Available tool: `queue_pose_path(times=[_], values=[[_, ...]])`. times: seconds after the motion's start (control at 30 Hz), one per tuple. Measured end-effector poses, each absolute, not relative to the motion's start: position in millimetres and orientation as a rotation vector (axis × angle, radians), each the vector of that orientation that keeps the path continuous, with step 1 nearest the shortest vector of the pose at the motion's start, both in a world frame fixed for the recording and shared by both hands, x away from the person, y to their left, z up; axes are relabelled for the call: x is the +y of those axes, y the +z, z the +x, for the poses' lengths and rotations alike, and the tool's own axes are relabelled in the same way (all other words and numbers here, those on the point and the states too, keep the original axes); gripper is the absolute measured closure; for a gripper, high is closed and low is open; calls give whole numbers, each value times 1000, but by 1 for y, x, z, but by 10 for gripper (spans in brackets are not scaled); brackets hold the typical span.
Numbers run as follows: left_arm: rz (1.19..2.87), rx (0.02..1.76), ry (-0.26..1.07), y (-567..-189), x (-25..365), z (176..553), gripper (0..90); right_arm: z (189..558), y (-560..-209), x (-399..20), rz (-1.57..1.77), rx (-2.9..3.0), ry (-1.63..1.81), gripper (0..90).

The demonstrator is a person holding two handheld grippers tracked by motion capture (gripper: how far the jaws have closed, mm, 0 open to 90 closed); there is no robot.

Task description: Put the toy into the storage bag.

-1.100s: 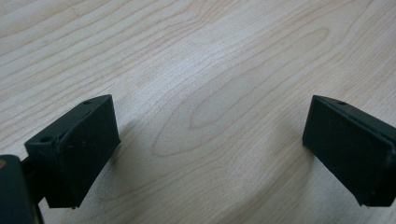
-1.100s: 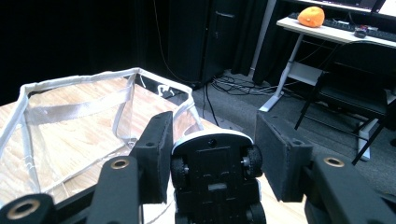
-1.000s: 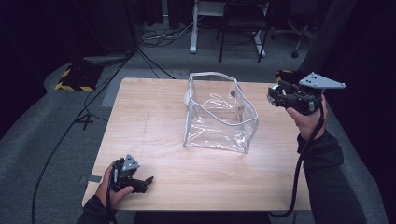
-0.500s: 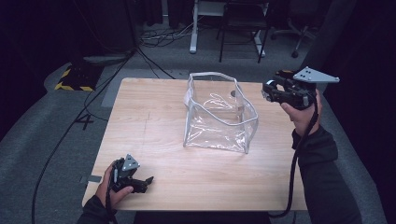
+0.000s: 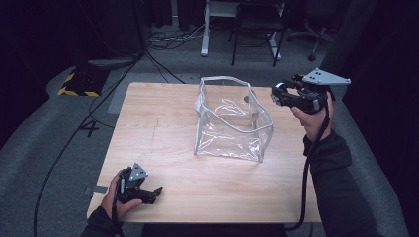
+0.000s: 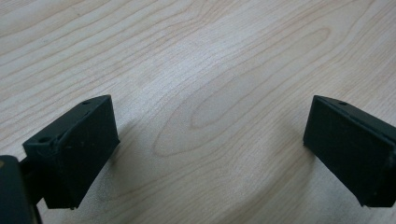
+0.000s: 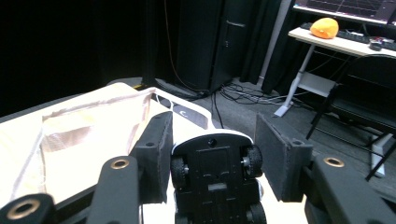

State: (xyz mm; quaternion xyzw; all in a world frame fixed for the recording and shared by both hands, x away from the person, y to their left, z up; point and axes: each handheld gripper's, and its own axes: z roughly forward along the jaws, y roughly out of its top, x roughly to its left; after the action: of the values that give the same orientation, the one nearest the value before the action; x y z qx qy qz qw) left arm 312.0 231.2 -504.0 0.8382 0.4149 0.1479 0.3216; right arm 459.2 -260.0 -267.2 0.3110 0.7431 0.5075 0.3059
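While the left gripper [image 5: 157, 190] rests wide open on the table [image 5: 163, 123], the raised right gripper [image 5: 277, 94] clamps a toy car [image 7: 215, 179] (underside up) beside the clear bag [image 5: 232, 121].

Bag [image 5: 232, 123] mid-table [image 5: 148, 123] — toy car [image 7: 215, 177] right of it.

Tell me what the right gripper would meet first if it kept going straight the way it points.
Probably the clear plastic bag. The right gripper, shut on a toy car, points left toward the bag's upper rim. It may sit slightly above that rim, so it could pass over the opening; depth is unclear.
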Motion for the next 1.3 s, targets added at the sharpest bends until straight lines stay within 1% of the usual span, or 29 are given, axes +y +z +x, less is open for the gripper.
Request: queue_pose_path(times=[0.37, 0.77, 1.03, 1.3], values=[[2200, 1090, 389, -504, 231, 312, 35, 464, -269, -240, 818, 1981, 1379, 486], [2199, 1090, 389, -504, 231, 312, 34, 469, -271, -209, 784, 2033, 1353, 486], [2198, 1091, 389, -504, 231, 312, 34, 476, -277, -184, 758, 2074, 1319, 486], [2197, 1095, 393, -504, 231, 312, 33, 484, -283, -167, 751, 2099, 1306, 485]])
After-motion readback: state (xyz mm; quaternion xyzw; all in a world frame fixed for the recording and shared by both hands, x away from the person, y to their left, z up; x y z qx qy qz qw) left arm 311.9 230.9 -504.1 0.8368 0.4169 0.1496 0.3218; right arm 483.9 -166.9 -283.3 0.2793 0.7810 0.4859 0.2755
